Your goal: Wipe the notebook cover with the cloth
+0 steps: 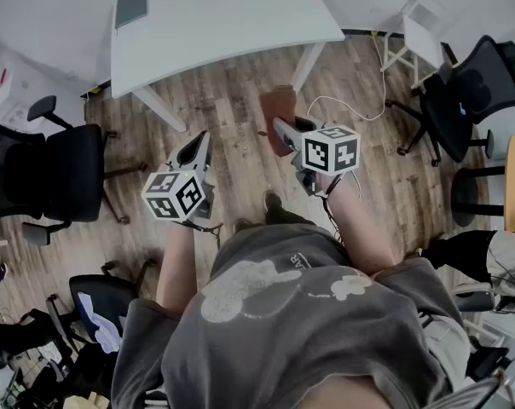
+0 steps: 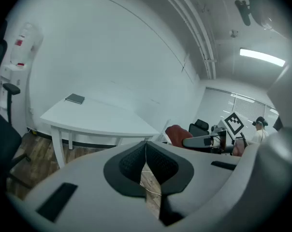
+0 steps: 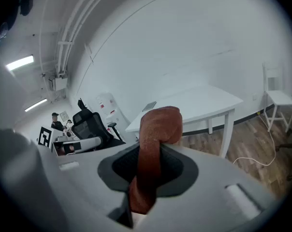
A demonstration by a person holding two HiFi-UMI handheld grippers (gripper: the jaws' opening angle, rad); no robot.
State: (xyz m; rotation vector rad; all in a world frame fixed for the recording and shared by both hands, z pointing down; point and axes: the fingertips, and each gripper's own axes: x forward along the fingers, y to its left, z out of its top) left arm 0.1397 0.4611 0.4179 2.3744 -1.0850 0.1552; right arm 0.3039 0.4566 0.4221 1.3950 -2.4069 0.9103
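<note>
Closest in, the left gripper [image 1: 199,143] is held over the wood floor [image 1: 232,100], its fingers [image 2: 129,166] pressed together with the tips touching and nothing between them. Beside it, the right gripper [image 1: 279,130] has its fingers [image 3: 180,168] clamped on a rust-brown cloth [image 3: 153,144] — the cloth bunches up past the tips and hangs down behind them. Both grippers are in the air, well apart from the white tabletop [image 1: 232,24] ahead. The notebook [image 1: 130,8] — dark grey, lying flat — sits near the tabletop's far left corner.
</note>
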